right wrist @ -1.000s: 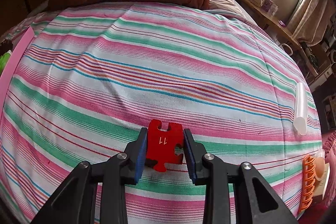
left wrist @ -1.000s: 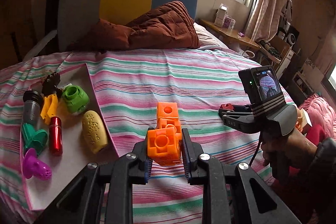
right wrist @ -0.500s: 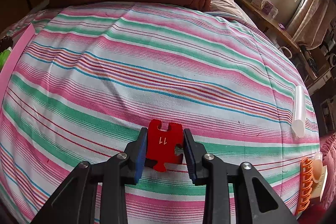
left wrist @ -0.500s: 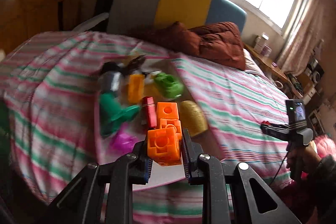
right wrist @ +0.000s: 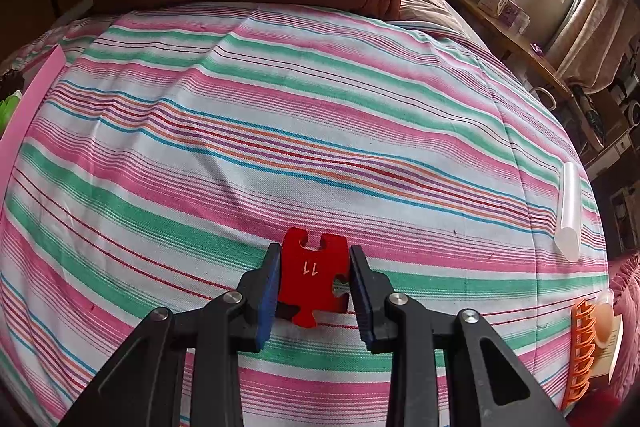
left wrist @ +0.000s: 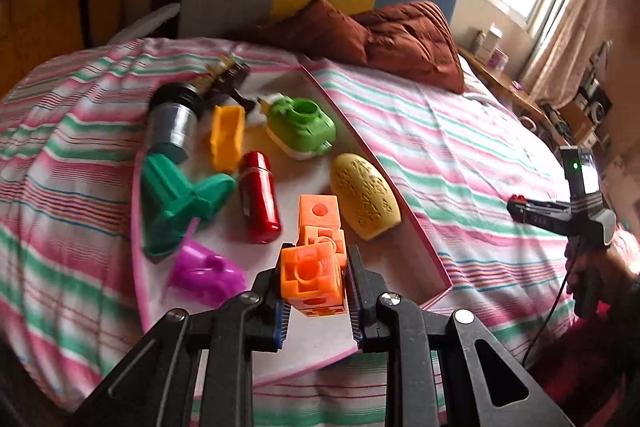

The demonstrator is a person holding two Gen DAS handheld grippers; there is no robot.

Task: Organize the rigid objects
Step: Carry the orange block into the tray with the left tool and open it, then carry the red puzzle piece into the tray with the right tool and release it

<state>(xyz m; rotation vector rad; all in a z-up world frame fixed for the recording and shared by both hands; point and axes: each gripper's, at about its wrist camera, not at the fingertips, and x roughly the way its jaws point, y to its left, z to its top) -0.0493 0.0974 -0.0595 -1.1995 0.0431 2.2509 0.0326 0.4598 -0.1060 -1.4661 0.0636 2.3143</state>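
Landmark: shallow pink-rimmed tray (left wrist: 400, 205), laid on the striped bed (right wrist: 320, 131).

Left hand-held gripper (left wrist: 316, 291): closed on an orange block chain (left wrist: 314, 277), the nearest cube pinched between both pads, the remaining cubes extending away over the tray's near end; whether they touch the tray floor cannot be told.

Right hand-held gripper (right wrist: 314, 281): closed on a red puzzle piece (right wrist: 314, 273) (marked "11"), held over bare bedspread well to the right of the tray.

Items catalogued inside the tray:
- yellow oval piece (left wrist: 364, 197), against the right rim
- red cylinder (left wrist: 260, 197), near the middle
- green ring-topped toy (left wrist: 302, 127), toward the far end
- yellow trough-shaped piece (left wrist: 228, 137), beside the green toy
- teal winged piece (left wrist: 180, 199), along the left rim
- purple piece (left wrist: 204, 273), at the near left corner
- grey canister with a black cap (left wrist: 174, 119), at the far left (partly blurred)

Items outside the tray, near the bed's right edge: a clear tube (right wrist: 570, 211) and an orange comb-like piece (right wrist: 582, 351).
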